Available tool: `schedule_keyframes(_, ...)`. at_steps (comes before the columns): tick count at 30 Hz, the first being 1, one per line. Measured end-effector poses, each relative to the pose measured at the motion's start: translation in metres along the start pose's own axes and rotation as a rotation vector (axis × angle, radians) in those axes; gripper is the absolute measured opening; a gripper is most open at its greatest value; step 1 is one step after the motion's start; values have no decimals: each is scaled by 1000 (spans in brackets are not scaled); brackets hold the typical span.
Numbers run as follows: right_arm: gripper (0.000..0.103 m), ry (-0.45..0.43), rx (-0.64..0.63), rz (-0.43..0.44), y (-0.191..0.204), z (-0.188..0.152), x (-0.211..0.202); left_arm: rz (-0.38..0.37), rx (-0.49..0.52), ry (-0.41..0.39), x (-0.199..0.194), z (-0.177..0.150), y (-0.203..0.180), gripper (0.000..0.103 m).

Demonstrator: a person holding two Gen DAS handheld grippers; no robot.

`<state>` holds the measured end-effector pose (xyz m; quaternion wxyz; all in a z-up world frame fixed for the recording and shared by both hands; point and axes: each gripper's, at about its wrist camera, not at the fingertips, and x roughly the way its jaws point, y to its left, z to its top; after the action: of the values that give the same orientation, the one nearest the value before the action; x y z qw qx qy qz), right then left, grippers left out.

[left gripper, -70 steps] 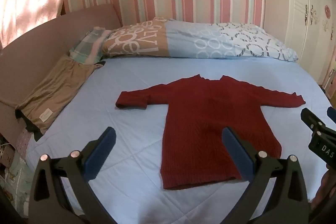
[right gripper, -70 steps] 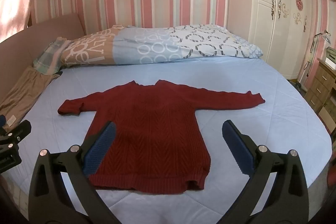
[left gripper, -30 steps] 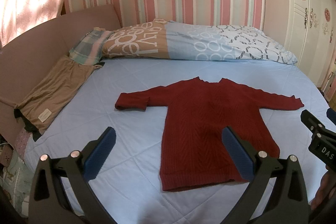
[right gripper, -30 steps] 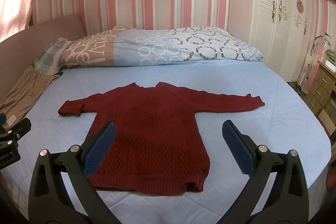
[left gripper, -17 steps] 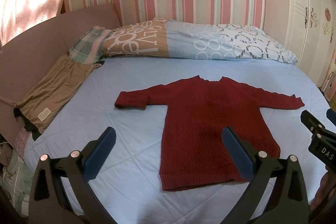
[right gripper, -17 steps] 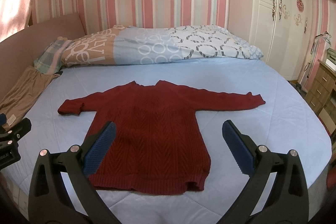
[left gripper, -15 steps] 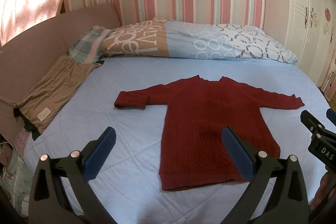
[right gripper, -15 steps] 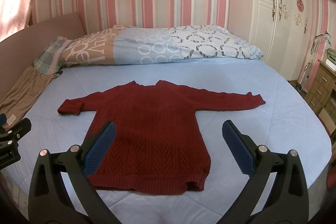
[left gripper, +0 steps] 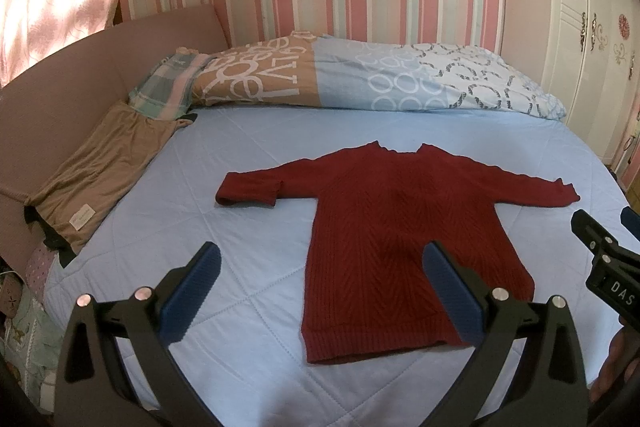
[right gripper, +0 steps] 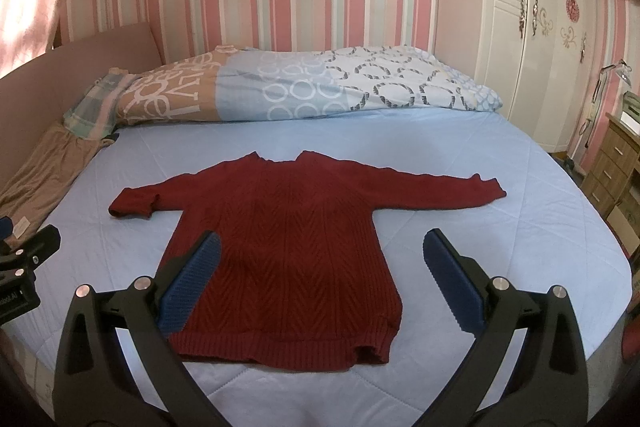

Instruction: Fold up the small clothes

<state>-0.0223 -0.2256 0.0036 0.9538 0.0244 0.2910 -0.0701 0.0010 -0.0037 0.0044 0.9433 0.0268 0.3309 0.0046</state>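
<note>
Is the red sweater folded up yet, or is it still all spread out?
Mostly spread out. The red sweater lies flat on the bed with one sleeve straight; only the other sleeve's end is folded back.

A bed (left gripper: 248, 307) in pale blue quilting carries a dark red sweater (left gripper: 400, 235) spread flat mid-bed, a folded patterned duvet (left gripper: 360, 79) along the head edge, and a tan garment (left gripper: 104, 171) at its left edge.

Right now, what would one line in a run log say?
stage: before first fold | sweater: flat on bed, left cuff turned back | left gripper: open, empty | right gripper: open, empty
</note>
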Motion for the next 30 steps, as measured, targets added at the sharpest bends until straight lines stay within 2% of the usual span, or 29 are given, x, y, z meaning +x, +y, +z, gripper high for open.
schedule_keyframes(30,100,21,0,-4,-1,-16,25,-2,4,17,17,-6,1,101)
